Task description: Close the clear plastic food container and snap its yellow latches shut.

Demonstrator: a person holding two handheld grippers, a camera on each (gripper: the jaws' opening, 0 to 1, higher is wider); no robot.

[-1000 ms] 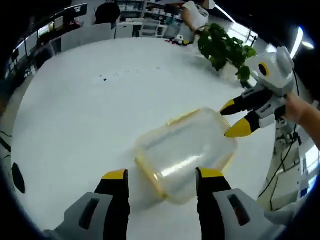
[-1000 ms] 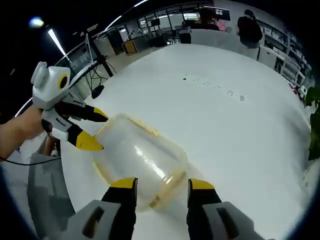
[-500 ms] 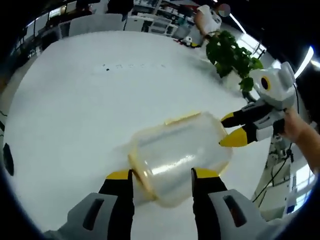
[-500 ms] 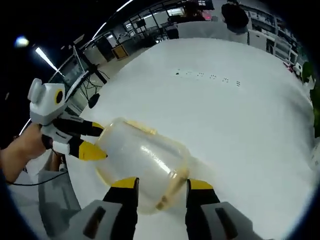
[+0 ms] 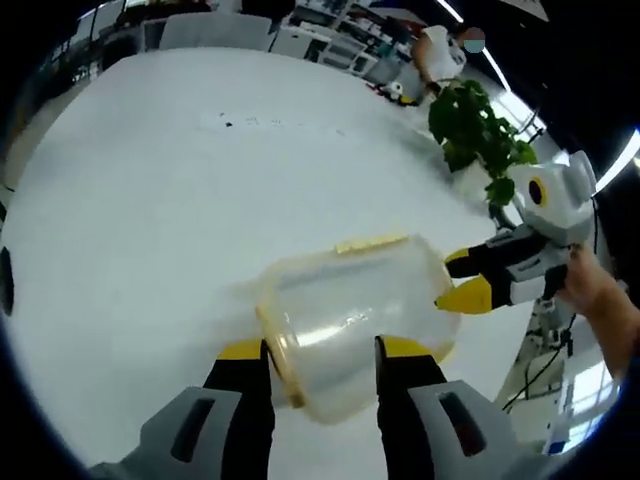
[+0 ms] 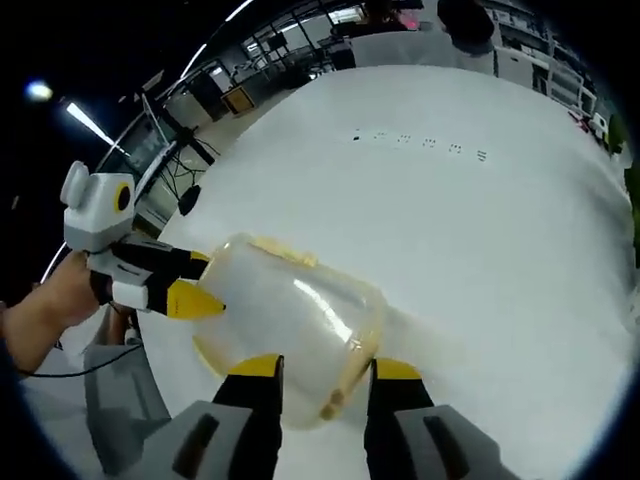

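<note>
Container (image 5: 350, 315): clear plastic food box with rounded corners and pale yellow rim and latches, lying on the round white table (image 5: 150, 200), lid appearing seated on the body. One yellow latch (image 5: 368, 243) shows along its far long edge in the left gripper view; another pale yellow latch (image 6: 350, 368) shows at the end between the right gripper's tips.

Left gripper (image 5: 312, 350): grey body, yellow-tipped jaws, standing apart and straddling one short end of the container, tips just beside or touching its walls; a firm clamp cannot be told.

Right gripper (image 6: 318, 368): same make, jaws apart astride the opposite short end, tips close against the plastic; it enters the left gripper view from the right, held in a person's hand (image 5: 600, 300).

Surroundings: small dark marks (image 6: 420, 143) on the table's far side; leafy green plant (image 5: 480, 130) beyond the table edge; shelving and a person in the background.

Step in hand, by judgement: steadying the closed box from both ends before latching. Latches appear not yet pressed down, though their state is hard to read.

Next move calls for: one gripper bracing the box while the other presses a latch flat against the side wall until it snaps.
</note>
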